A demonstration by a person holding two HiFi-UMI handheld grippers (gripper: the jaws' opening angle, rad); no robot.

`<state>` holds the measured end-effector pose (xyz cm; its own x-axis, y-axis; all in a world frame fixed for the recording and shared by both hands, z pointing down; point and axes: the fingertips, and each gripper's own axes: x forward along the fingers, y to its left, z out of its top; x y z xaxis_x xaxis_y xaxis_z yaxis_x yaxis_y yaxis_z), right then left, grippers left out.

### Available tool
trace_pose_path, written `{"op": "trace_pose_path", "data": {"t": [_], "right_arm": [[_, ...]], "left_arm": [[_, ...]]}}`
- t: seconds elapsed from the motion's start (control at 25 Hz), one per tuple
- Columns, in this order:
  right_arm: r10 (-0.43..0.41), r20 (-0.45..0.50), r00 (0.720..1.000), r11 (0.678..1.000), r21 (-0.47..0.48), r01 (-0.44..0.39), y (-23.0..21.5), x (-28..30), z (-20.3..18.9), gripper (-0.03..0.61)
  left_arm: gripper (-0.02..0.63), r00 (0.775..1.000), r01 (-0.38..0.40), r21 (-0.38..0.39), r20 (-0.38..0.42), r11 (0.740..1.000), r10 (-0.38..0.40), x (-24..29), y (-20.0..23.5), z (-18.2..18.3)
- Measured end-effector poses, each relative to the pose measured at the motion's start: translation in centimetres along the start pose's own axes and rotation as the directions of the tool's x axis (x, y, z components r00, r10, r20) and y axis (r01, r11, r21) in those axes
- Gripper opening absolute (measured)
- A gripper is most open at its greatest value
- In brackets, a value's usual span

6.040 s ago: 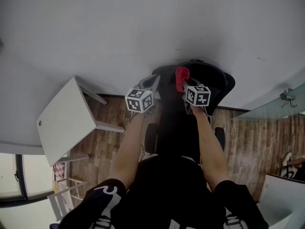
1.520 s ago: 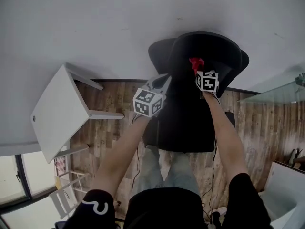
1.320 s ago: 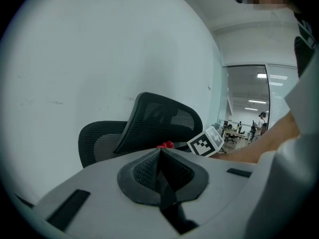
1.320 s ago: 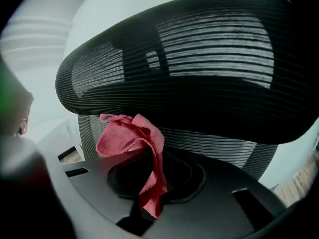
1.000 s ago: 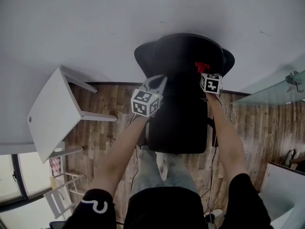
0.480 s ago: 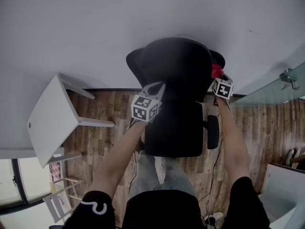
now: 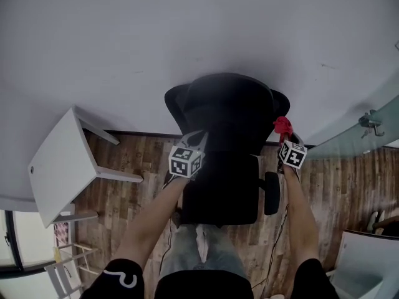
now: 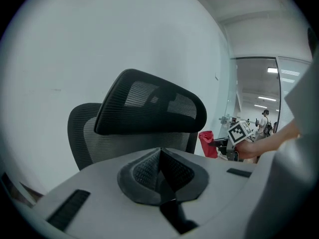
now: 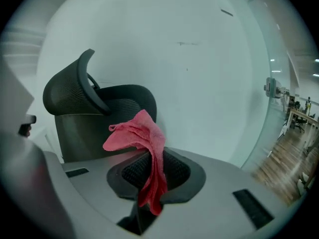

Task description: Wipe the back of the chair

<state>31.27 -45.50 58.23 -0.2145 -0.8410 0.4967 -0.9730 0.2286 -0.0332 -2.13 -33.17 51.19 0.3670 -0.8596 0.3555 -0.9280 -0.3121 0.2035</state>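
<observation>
My right tongs (image 9: 149,180) are pinched together on a red cloth (image 9: 142,136), which bunches up above the jaws and hangs down between them. I hold it just beside the right edge of the back of the black mesh chair (image 7: 227,120), near the headrest (image 8: 149,108); whether the cloth touches the mesh I cannot tell. My left tongs (image 8: 160,168) have their jaws pressed together with nothing between them, and they sit at the left side of the chair, pointing at its back and headrest. The chair stands close to the white wall (image 7: 187,23), between my two arms, on the wooden floor (image 7: 146,161), with a white table (image 7: 56,167) off to my left
</observation>
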Motion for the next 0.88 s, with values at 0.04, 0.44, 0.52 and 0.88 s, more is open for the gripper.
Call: {"op": "trace_pose_path", "data": {"t": [0.04, 0.44, 0.52, 0.88], "right_arm": [[0.017, -0.007, 1.0, 1.0, -0.008, -0.017, 0.8, -0.2, -0.6, 0.066], [0.228, -0.024, 0.973, 0.969, -0.091, -0.23, 18.2, -0.2, -3.6, 0.066], [0.279, -0.017, 0.96, 0.955, -0.102, -0.279, 23.0, 0.0, -3.4, 0.066], [0.402, 0.001, 0.916, 0.911, -0.104, -0.399, 40.1, 2.0, -3.3, 0.066]], "left_arm": [[0.026, 1.0, -0.001, -0.007, 0.001, 1.0, 0.001, -0.1, 0.3, -0.4], [0.025, 0.999, -0.004, -0.058, 0.035, 0.998, 0.006, -4.5, 5.9, -4.2], [0.026, 0.999, -0.014, -0.066, 0.045, 0.998, 0.017, -5.9, 7.8, -4.6], [0.026, 0.996, -0.05, -0.065, 0.067, 0.997, 0.055, -12.6, 15.6, -6.0]]}}
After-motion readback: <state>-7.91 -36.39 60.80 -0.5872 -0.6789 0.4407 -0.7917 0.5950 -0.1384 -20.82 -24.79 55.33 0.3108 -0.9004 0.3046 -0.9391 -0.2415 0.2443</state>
